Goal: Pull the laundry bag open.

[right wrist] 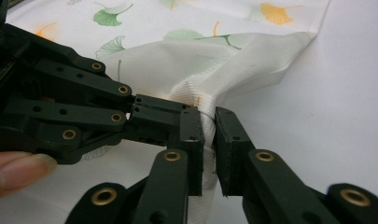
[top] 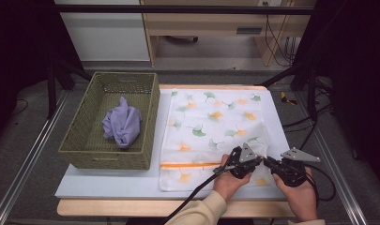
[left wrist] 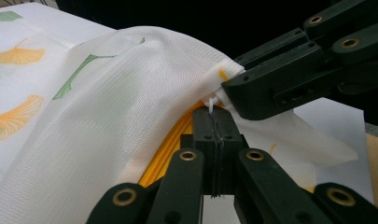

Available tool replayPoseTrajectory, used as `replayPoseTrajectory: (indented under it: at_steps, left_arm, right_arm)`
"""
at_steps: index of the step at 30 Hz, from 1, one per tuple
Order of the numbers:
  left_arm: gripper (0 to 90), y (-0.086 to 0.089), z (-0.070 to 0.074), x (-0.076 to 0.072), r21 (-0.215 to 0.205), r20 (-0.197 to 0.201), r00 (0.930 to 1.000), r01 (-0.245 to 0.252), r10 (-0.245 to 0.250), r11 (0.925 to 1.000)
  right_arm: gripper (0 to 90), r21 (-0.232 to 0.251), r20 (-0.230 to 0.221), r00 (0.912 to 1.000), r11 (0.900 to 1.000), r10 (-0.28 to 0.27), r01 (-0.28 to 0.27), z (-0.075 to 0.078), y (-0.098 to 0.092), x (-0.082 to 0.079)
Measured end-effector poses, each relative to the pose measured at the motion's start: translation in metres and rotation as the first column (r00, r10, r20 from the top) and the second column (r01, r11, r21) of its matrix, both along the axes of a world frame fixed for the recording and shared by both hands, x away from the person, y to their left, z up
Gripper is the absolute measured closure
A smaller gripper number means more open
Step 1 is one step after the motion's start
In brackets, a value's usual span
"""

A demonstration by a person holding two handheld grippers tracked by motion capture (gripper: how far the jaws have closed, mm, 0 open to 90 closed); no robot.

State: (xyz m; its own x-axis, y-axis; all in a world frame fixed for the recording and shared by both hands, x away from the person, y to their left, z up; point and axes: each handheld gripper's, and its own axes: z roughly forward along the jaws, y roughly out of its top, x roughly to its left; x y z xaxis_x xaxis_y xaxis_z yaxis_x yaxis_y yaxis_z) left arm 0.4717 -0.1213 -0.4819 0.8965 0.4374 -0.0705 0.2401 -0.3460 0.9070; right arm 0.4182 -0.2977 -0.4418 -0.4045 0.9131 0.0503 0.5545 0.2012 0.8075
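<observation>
Zipper pull (left wrist: 213,103): pinched thin in left gripper (left wrist: 216,122) – could slip out.
Mesh bag (top: 211,126): corner clamped by right gripper (right wrist: 209,135) – fabric may creep, losing counter-tension.

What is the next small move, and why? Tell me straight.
Probably slide the left claw along the zipper toward the basket. It is shut on the pull, and the right claw pinches the bag corner beside it as a brace.
</observation>
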Motion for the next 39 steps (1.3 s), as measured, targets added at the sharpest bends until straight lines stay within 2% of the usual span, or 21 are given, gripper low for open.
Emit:
replayPoseTrajectory:
  at_steps: [9, 14, 17, 19, 22, 24, 27, 39]
  left_arm:
    - [89.6, 0.001, 0.003, -0.003, 0.002, -0.002, 0.9997, -0.024, 0.024, 0.9997]
    - [89.7, 0.001, 0.007, -0.008, 0.041, -0.009, 0.997, -0.077, 0.077, 0.9962]
    - [89.8, 0.001, 0.009, -0.009, 0.048, -0.021, 0.996, -0.086, 0.087, 0.9952]
    - [89.8, 0.001, 0.01, -0.009, 0.061, -0.014, 0.996, -0.087, 0.088, 0.9943]
    - [89.8, 0.003, 0.008, -0.007, 0.073, -0.037, 0.9931, -0.109, 0.112, 0.9914]
    - [89.8, 0.006, 0.006, -0.005, 0.072, -0.047, 0.9917, -0.116, 0.12, 0.9906]
    - [89.8, 0.007, 0.005, -0.008, 0.089, -0.026, 0.993, -0.112, 0.115, 0.9897]
    - [89.8, 0.006, 0.005, -0.008, 0.079, -0.057, 0.989, -0.132, 0.136, 0.9881]
  right_arm:
    - [85.6, -0.023, 0.004, 1.0, 1.0, 0.002, -0.002, 0.004, 0.003, -0.002]
    - [85.9, -0.04, 0.006, 1.0, 0.999, 0.008, -0.007, 0.004, 0.005, -0.001]
    - [86.0, -0.051, 0.009, 0.9999, 0.999, 0.014, -0.014, 0.005, 0.006, -0.001]
    - [86.0, -0.051, 0.007, 0.9999, 0.999, 0.011, -0.011, 0.006, 0.007, -0.001]
    - [86.2, -0.076, 0.014, 0.9999, 0.997, 0.009, -0.008, 0.006, 0.007, -0.002]
    - [86.2, -0.068, 0.012, 0.9999, 0.998, 0.002, -0.001, 0.007, 0.006, -0.002]
    - [86.2, -0.064, 0.006, 1.0, 0.998, 0.001, -0.001, 0.006, 0.005, -0.002]
    - [86.1, -0.063, 0.009, 0.9999, 0.998, -0.004, 0.004, 0.005, 0.003, -0.002]
